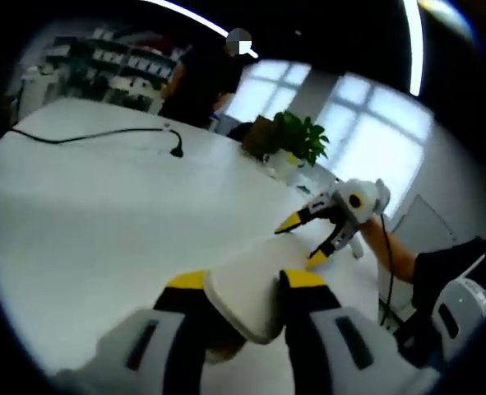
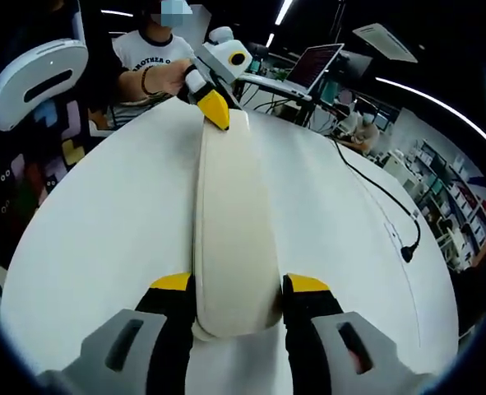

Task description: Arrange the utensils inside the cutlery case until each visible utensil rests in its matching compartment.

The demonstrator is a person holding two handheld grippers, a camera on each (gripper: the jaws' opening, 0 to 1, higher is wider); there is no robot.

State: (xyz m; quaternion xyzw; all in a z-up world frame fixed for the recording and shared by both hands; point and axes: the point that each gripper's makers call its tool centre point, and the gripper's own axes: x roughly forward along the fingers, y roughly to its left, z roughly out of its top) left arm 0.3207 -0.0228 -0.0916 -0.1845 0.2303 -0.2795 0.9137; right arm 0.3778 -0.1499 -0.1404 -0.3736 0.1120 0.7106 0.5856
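Two tongs, each clamped on one end of a long cream case held level just above the white bench. Left tongs gripping the near end in the left gripper view; right tongs closed around the opposite end. Black cable trailing across the bench beside.

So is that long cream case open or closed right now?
Closed, it seems: the cream case shows one smooth unbroken lid, no utensils visible. The right tool grips one end, the left tool the other.
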